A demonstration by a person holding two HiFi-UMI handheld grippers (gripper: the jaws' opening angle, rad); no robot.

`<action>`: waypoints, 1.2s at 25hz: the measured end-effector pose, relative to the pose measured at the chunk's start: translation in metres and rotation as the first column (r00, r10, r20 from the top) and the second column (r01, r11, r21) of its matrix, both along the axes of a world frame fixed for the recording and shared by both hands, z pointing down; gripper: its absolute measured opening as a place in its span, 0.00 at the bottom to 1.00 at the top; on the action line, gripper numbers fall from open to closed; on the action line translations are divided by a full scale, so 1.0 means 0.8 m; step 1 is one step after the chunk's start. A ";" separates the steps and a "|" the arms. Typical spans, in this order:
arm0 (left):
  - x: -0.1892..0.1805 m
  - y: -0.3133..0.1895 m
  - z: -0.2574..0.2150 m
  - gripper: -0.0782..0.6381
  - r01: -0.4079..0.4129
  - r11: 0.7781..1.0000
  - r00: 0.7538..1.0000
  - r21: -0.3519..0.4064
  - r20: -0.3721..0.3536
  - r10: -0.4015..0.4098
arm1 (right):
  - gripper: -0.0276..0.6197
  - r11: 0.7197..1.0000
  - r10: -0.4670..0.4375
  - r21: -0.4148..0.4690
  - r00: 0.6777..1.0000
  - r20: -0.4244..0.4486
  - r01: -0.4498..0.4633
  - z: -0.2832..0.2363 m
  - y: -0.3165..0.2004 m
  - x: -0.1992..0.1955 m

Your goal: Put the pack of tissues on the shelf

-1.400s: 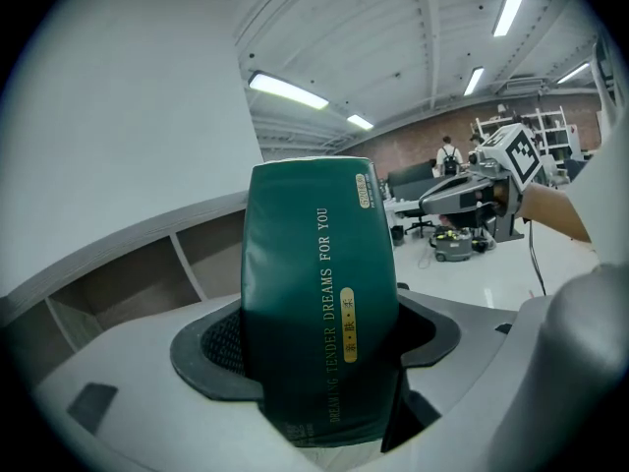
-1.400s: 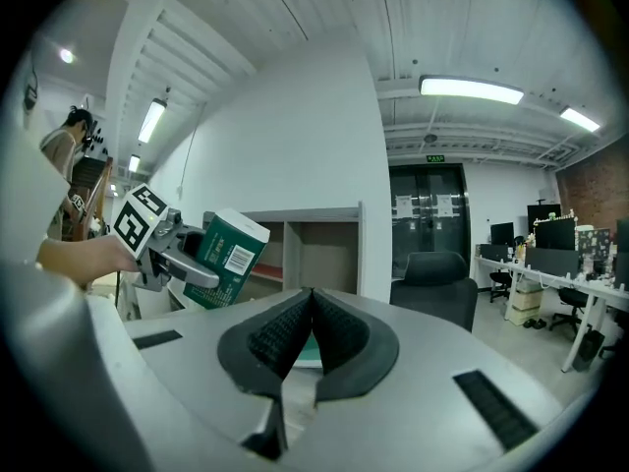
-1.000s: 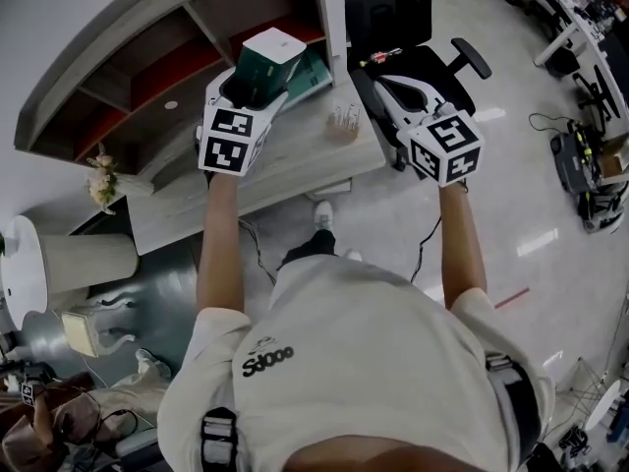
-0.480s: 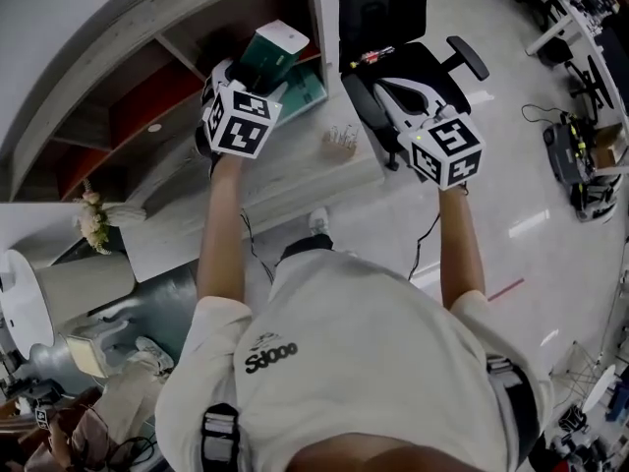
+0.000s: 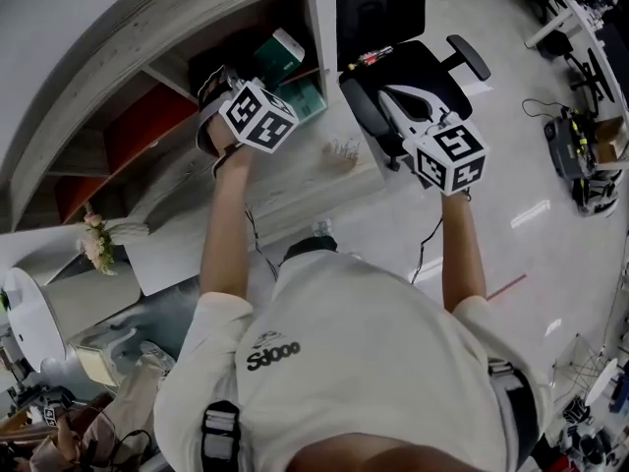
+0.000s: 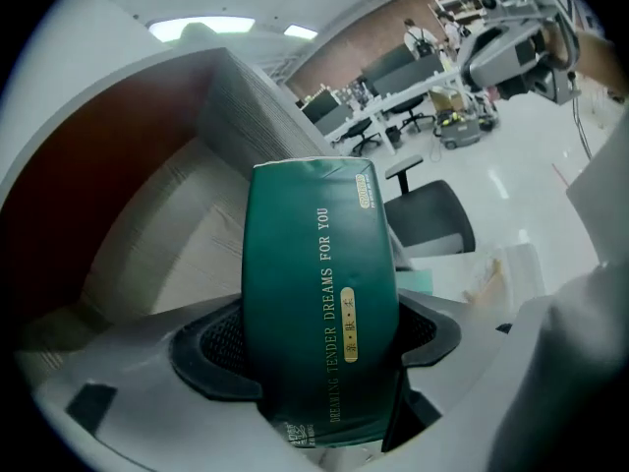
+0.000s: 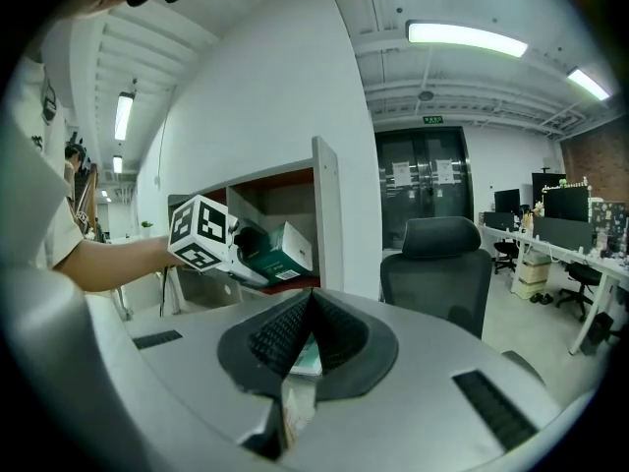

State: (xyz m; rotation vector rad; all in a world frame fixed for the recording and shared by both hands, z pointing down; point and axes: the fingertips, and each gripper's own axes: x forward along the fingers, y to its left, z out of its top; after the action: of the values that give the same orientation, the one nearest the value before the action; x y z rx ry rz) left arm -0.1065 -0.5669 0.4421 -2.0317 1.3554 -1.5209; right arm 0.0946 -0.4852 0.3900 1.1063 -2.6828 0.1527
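Observation:
A dark green pack of tissues [image 6: 316, 264] with gold print stands lengthwise between the jaws of my left gripper [image 6: 324, 334], which is shut on it. In the head view the pack [image 5: 279, 54] reaches into the shelf [image 5: 147, 37], in the compartment beside the white upright panel, with the left gripper [image 5: 239, 88] just below it. The right gripper view shows the pack [image 7: 282, 255] held at the mouth of that compartment. My right gripper [image 7: 303, 334] is shut with nothing in it, and hangs off to the right [image 5: 405, 104] over the chair.
A black office chair [image 5: 408, 72] stands right of the shelf. A teal flat item [image 5: 307, 96] lies on the lower board beneath the pack. A small clear holder [image 5: 340, 151] sits on the grey desk top [image 5: 285, 190]. The shelf's back walls are red [image 6: 93, 165].
My left gripper has carried the pack up and forward, from above the desk into the shelf compartment. The right gripper has stayed about where it was.

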 end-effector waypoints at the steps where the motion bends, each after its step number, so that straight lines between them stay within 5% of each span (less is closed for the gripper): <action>1: -0.003 -0.004 0.004 0.66 0.002 1.000 0.999 0.003 0.046 -0.002 | 0.05 1.000 -0.002 -0.008 1.000 0.001 0.002 0.003 -0.003 -0.001; 4: -0.010 -0.013 0.019 0.66 0.003 1.000 0.987 -0.006 0.163 -0.002 | 0.05 0.999 -0.008 -0.031 1.000 0.007 0.008 0.014 -0.010 -0.004; 10: 0.003 -0.016 0.039 0.66 -0.054 0.998 0.964 -0.022 0.260 0.058 | 0.05 0.998 -0.004 -0.056 1.000 0.019 0.005 0.025 -0.020 -0.010; 17: 0.021 -0.005 0.052 0.70 -0.085 0.996 0.958 -0.042 0.270 0.093 | 0.05 0.997 0.007 -0.076 1.000 0.023 -0.006 0.031 -0.016 -0.008; 21: 0.033 0.009 0.053 0.72 -0.103 0.990 0.980 -0.095 0.161 0.117 | 0.05 0.996 0.013 -0.094 0.999 0.037 -0.010 0.034 -0.012 -0.007; 26: 0.047 0.011 0.039 0.70 -0.110 0.992 0.987 -0.066 -0.126 0.101 | 0.05 0.995 0.008 -0.103 0.999 0.043 -0.004 0.035 -0.007 -0.015; 28: 0.038 0.002 0.034 0.57 -0.081 0.997 0.987 -0.015 -0.137 0.078 | 0.05 0.994 0.005 -0.105 0.999 0.040 -0.001 0.036 -0.006 -0.020; 30: 0.031 -0.005 0.033 0.57 -0.061 0.998 0.989 0.017 -0.131 0.063 | 0.05 0.994 0.004 -0.107 0.999 0.038 0.000 0.037 -0.004 -0.024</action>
State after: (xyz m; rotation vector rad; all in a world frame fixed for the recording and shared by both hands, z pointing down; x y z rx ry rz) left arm -0.0815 -0.5712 0.4685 -2.1794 1.3315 -1.3704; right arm 0.0752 -0.4886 0.4196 1.0845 -2.6723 0.3173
